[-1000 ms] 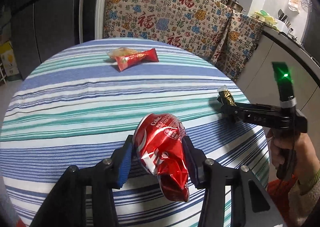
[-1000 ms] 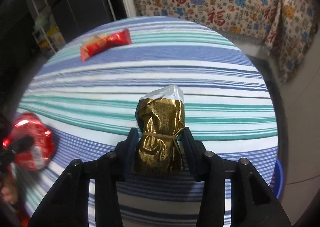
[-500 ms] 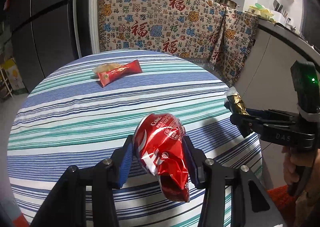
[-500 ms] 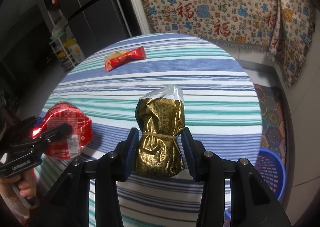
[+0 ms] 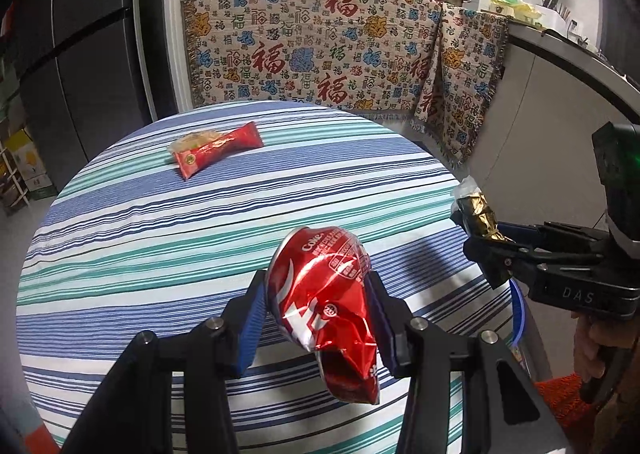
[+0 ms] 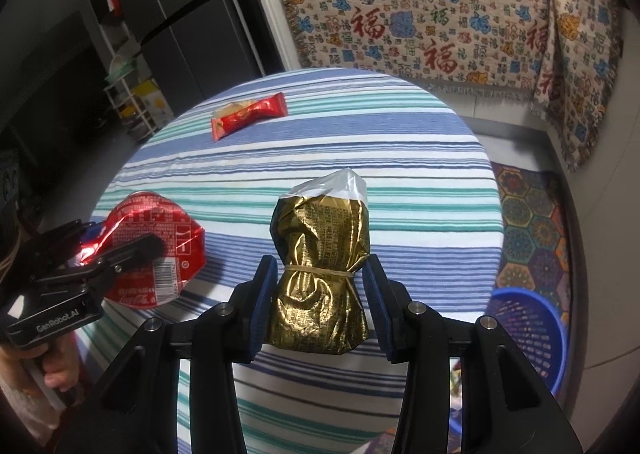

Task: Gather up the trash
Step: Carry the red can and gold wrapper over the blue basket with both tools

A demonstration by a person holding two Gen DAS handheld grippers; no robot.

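Both grippers are carrying trash above the striped round table.

Nearest in the left wrist view, the left gripper (image 5: 320,314) is clamping a crushed red cola can (image 5: 328,306) between its blue pads, the can lifted clear of the striped tablecloth (image 5: 160,254). In the right wrist view, the right gripper (image 6: 320,294) is squeezing a gold foil packet (image 6: 320,274) bound at its waist by a rubber band, a clear plastic tip sticking out of its top, also off the cloth. Just beyond the table's right edge, a blue plastic basket (image 6: 528,334) is standing on the floor beside a patterned mat (image 6: 532,213). Farther across the table, a red snack wrapper (image 6: 250,115) is lying flat on the stripes with a pale wrapper partly under it. Behind, a patterned cloth (image 6: 440,13) is draping the counter front.
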